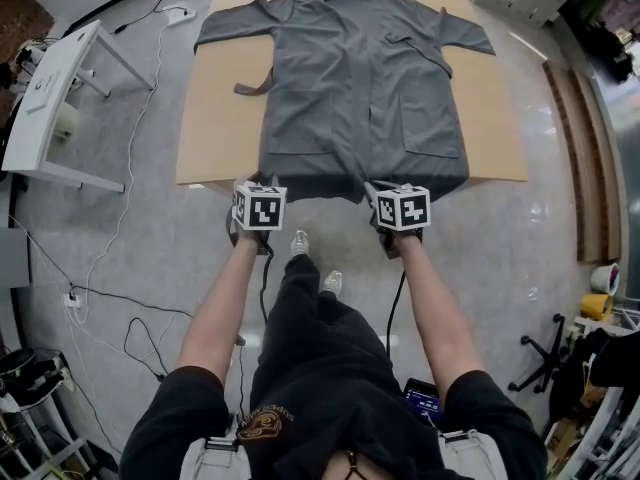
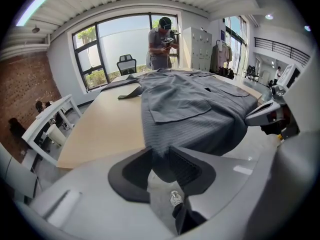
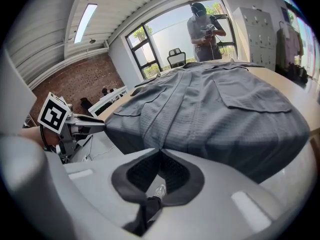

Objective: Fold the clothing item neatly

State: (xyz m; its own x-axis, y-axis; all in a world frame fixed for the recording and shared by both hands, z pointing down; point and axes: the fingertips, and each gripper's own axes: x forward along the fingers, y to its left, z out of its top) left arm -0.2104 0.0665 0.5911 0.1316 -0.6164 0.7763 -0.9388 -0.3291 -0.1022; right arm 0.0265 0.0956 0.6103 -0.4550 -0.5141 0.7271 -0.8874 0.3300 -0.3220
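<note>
Grey cloth coat [image 1: 360,88], one only, lies spread flat on the one light wooden table [image 1: 215,138] in the head view. Its collar is at the table's far edge, both sleeves reach toward the side edges, and the hem hangs over the near edge. We count three patch pockets [image 1: 300,123] and one loose belt strip [image 1: 254,85] on the table's left part. Bare tabletop runs wider on the table's left side than on its right. Two grippers meet the hem at the table's near edge, the left gripper [image 1: 258,183] and the right gripper [image 1: 373,189]. Floor lies open round the table, apart from one white side table [image 1: 50,98] and cables [image 1: 128,301] off its left side.

In the left gripper view, we see the left gripper [image 2: 161,153] with its jaws standing apart. The hem of the coat [image 2: 200,109] hangs between them, not squeezed. The table [image 2: 105,129] is bare at its near left corner. One person [image 2: 162,41] stands beyond the table's far edge, with one office chair [image 2: 126,64] beside them.

In the right gripper view, the right gripper [image 3: 160,151] has its jaws pressed together on the hem of the coat [image 3: 215,109], which drapes below the table's near edge. We see the same person [image 3: 202,31] past the table's far end.
</note>
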